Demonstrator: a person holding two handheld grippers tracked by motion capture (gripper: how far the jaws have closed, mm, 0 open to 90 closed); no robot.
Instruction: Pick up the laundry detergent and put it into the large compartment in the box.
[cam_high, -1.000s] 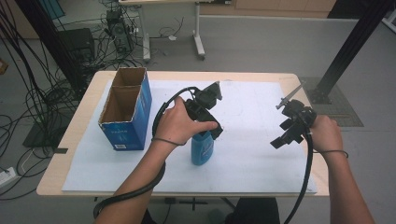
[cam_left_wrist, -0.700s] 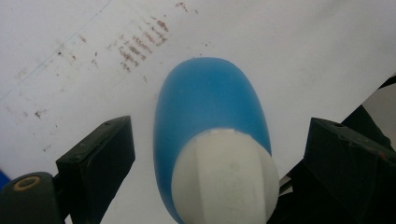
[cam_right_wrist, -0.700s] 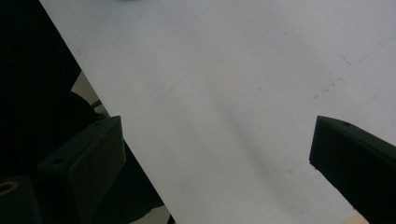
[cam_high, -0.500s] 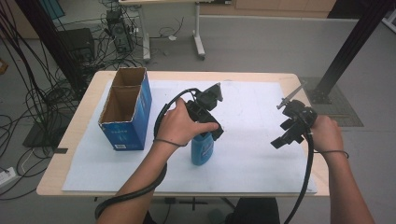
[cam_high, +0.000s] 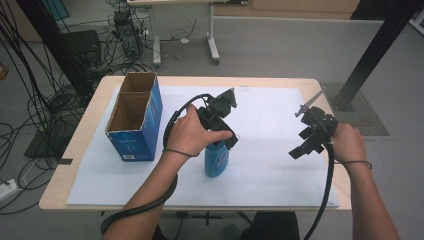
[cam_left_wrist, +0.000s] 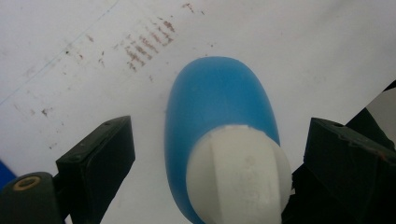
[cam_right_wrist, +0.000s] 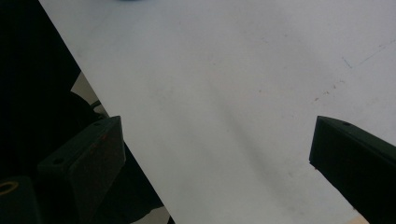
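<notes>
Hovering left gripper (cam_left_wrist: 205, 154) over blue bottle (cam_left_wrist: 212, 107) (jaws apart).

One bottle (cam_high: 216, 158), one box (cam_high: 136, 117), two tongs (cam_high: 227, 136) (cam_high: 300, 145).

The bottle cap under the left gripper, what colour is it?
White, on a blue bottle; the cap shows best in the left gripper view.

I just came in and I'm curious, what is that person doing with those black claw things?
A person holds a claw-like gripper in each hand at a table. The left gripper sits right over a blue bottle with a white cap, its jaws open on either side of the cap, not squeezing it. The right gripper is off to the side, open and holding nothing. A blue cardboard box stands nearby.
</notes>
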